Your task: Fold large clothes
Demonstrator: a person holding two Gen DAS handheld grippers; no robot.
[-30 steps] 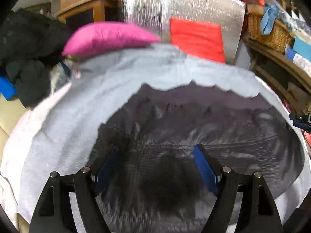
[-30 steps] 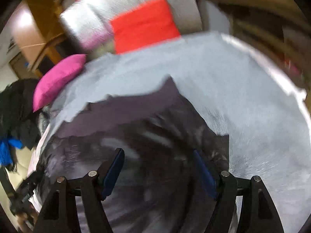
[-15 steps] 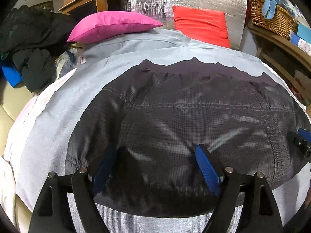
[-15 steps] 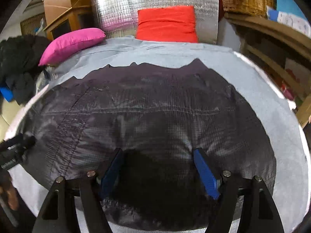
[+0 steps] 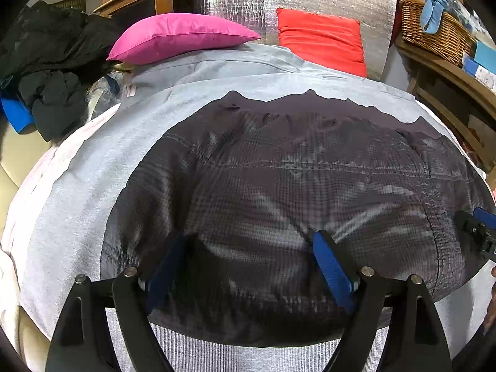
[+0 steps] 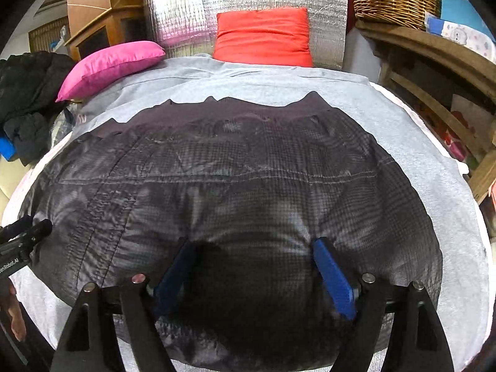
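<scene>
A dark quilted jacket lies spread flat on a grey sheet, its ribbed hem at the far side. My left gripper hangs over the jacket's near edge towards its left, jaws wide, fabric bulging between the blue pads without being pinched. My right gripper stands over the near edge towards the right, its jaws opening with jacket fabric loose between them. Each gripper shows at the rim of the other's view: the right gripper and the left gripper.
A pink pillow and a red cushion lean against a silver foil panel at the far end. Dark clothes are heaped at the left. A wicker basket sits on wooden shelving along the right.
The jacket has come down and settled flat on the sheet. Both grippers sank towards its near edge, the right one swinging sideways and levelling out. Both pairs of jaws stand slightly wider.
</scene>
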